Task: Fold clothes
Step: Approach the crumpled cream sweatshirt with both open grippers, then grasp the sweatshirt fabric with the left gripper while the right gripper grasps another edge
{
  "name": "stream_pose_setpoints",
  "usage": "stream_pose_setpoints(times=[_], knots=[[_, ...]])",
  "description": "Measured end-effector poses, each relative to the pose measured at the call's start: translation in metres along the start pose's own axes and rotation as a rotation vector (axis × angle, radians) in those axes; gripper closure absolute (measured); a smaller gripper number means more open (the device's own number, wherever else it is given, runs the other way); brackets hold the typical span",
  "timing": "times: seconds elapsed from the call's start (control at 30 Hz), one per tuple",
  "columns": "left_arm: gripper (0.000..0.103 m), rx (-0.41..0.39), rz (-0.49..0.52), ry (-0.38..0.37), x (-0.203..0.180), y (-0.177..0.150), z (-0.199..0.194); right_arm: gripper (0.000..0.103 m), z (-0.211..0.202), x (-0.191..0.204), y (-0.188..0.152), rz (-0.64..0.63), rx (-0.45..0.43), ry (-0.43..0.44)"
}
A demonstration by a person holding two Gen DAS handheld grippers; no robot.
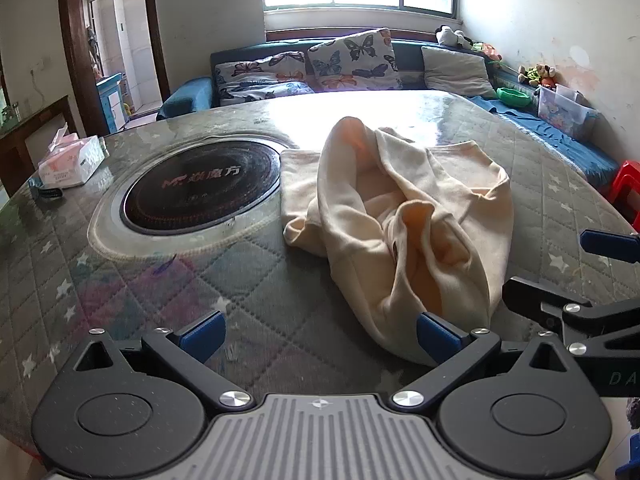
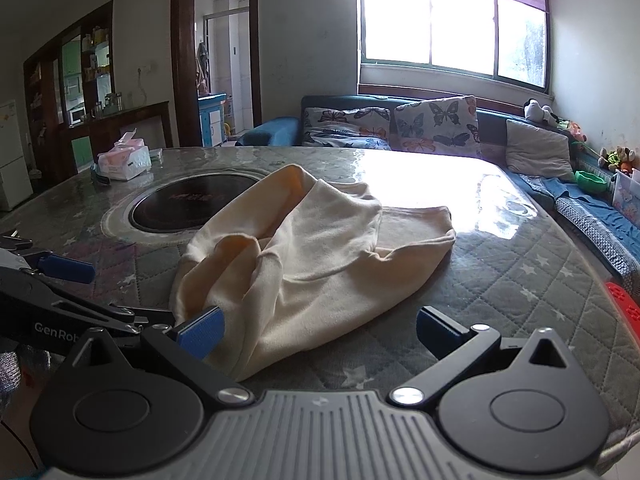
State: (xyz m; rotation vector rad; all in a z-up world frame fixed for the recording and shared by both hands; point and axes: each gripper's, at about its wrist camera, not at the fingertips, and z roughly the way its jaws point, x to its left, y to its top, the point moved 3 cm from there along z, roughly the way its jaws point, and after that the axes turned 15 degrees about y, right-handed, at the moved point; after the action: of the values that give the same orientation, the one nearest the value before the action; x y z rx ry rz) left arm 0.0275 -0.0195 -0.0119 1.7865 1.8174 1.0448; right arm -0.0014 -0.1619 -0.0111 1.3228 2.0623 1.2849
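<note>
A cream garment lies crumpled in a heap on the quilted table, right of the round cooktop; it also shows in the right wrist view. My left gripper is open and empty, its right finger touching the garment's near end. My right gripper is open and empty, with the garment's near end lying between its fingers, against the left one. The right gripper shows at the right edge of the left wrist view, and the left gripper at the left edge of the right wrist view.
A round black induction cooktop is set into the table. A tissue pack sits at the far left. A blue sofa with butterfly cushions lies behind the table. A red stool stands at the right.
</note>
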Motion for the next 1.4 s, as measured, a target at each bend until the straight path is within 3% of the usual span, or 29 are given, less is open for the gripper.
stream_pose_setpoints(times=[0.3, 0.57, 0.87, 1.13, 1.23, 1.3, 1.37, 1.4], knots=[[0.000, -0.015, 0.000, 0.027, 0.007, 0.024, 0.017, 0.001, 0.018, -0.016, 0.018, 0.011, 0.012, 0.002], [0.002, -0.059, -0.017, 0.036, 0.014, 0.060, 0.039, 0.010, 0.037, -0.034, 0.043, 0.018, 0.015, 0.023], [0.031, -0.101, 0.009, -0.039, -0.001, 0.110, 0.077, 0.015, 0.060, -0.049, 0.073, -0.003, 0.018, 0.023], [0.036, -0.083, 0.079, -0.089, -0.030, 0.136, 0.120, 0.022, 0.076, -0.060, 0.079, 0.006, 0.043, 0.025], [0.049, -0.055, 0.089, -0.117, -0.037, 0.137, 0.135, 0.024, 0.082, -0.064, 0.081, 0.008, 0.054, 0.027], [0.079, -0.041, 0.095, -0.140, -0.039, 0.136, 0.143, 0.029, 0.087, -0.067, 0.084, 0.011, 0.060, 0.029], [0.093, -0.039, 0.088, -0.164, -0.037, 0.134, 0.144, 0.030, 0.091, -0.070, 0.087, 0.014, 0.064, 0.032], [0.094, -0.045, 0.080, -0.167, -0.035, 0.134, 0.143, 0.032, 0.093, -0.071, 0.089, 0.015, 0.066, 0.034]])
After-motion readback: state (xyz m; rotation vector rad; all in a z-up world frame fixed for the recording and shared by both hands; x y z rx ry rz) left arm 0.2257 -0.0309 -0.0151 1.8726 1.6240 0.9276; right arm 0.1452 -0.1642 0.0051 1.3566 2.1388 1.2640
